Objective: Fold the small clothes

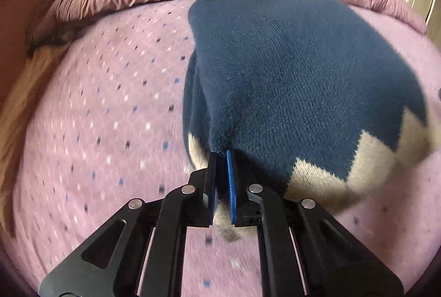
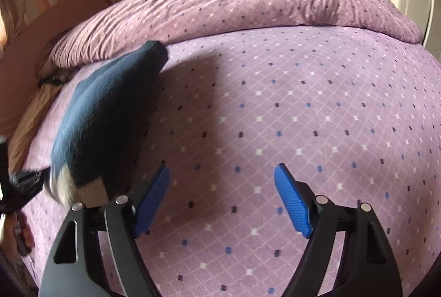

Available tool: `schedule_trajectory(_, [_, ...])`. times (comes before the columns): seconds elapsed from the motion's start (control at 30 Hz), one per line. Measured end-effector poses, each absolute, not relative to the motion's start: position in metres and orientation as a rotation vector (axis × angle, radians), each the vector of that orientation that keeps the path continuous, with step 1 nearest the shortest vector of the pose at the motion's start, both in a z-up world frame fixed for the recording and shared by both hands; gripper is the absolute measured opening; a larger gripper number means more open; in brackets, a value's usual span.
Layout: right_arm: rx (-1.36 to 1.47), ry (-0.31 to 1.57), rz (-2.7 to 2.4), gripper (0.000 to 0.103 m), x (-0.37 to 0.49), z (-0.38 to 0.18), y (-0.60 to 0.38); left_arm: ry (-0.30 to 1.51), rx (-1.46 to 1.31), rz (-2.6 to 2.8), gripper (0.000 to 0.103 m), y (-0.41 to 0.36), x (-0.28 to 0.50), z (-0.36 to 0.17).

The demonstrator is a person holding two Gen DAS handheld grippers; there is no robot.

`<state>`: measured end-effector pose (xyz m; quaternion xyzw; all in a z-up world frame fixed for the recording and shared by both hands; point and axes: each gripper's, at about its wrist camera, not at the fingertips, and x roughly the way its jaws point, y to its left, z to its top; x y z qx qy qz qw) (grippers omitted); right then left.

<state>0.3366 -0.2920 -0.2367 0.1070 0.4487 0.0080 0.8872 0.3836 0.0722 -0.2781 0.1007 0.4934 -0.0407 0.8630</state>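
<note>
Left gripper (image 1: 222, 159) jaws pinched on the edge of a navy-and-cream sock (image 1: 303, 76), lifted above the purple bed (image 1: 110, 104); its lower end is blurred, partly hidden. Right gripper (image 2: 222, 181) jaws wide apart, empty.

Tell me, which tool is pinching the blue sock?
The left tool. It is shut on the edge of the blue sock and lifts it off the purple bed sheet. The right tool is wide open with only sheet between its pads.
</note>
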Motion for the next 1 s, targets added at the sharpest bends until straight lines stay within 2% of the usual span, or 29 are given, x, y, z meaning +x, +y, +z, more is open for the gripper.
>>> schedule_trajectory(0.33, [0.121, 0.869, 0.281, 0.079, 0.376, -0.208, -0.203, 1.036, 0.174, -0.117, 0.005, 0.078, 0.388, -0.276])
schedule_trajectory(0.43, [0.061, 0.905, 0.321, 0.079, 0.389, -0.215, -0.176, 1.029, 0.175, -0.121, 0.005, 0.078, 0.385, -0.277])
schedule_trajectory(0.5, [0.052, 0.888, 0.304, 0.089, 0.386, -0.219, -0.175, 1.025, 0.166, -0.128, 0.005, 0.078, 0.385, -0.277])
schedule_trajectory(0.6, [0.027, 0.975, 0.277, 0.090, 0.387, -0.247, -0.172, 1.011, 0.176, -0.138, 0.006, 0.079, 0.382, -0.278])
schedule_trajectory(0.67, [-0.016, 0.954, 0.281, 0.091, 0.385, -0.255, -0.168, 1.003, 0.187, -0.141, 0.006, 0.079, 0.381, -0.279])
schedule_trajectory(0.73, [-0.042, 0.949, 0.281, 0.095, 0.387, -0.257, -0.164, 1.003, 0.186, -0.140, 0.006, 0.080, 0.382, -0.280])
schedule_trajectory(0.77, [-0.021, 0.961, 0.271, 0.101, 0.391, -0.260, -0.167, 1.005, 0.183, -0.140, 0.006, 0.081, 0.382, -0.281])
schedule_trajectory(0.87, [0.040, 0.979, 0.284, 0.100, 0.394, -0.256, -0.179, 1.004, 0.192, -0.139, 0.006, 0.079, 0.383, -0.279])
schedule_trajectory(1.0, [0.031, 0.874, 0.298, 0.101, 0.362, -0.221, -0.185, 1.015, 0.193, -0.147, 0.006, 0.080, 0.385, -0.277])
